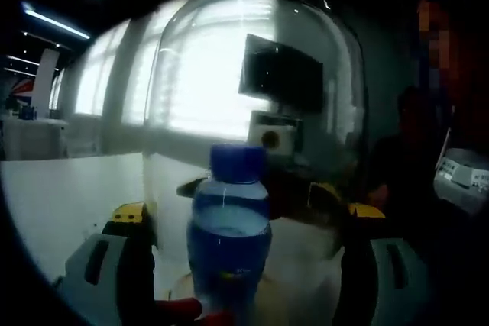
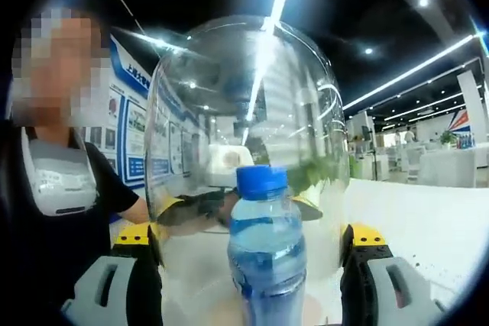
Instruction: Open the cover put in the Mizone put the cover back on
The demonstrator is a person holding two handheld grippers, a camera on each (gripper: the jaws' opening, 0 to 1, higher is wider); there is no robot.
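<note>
Fingers (image 1: 244, 265) and fingers (image 2: 252, 265) of both grippers clasp the clear dome cover (image 2: 244, 127).
Blue-capped bottle (image 2: 266, 257) stands upright at 6 o'clock, on the white counter (image 2: 428, 219).

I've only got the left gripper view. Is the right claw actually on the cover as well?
Observer: Looks so. The right claw has its jaws against both sides of the cover.
Operator: What's beyond the cover from that side?
Observer: Blue wall posters, next to a person in a dark top.
</note>
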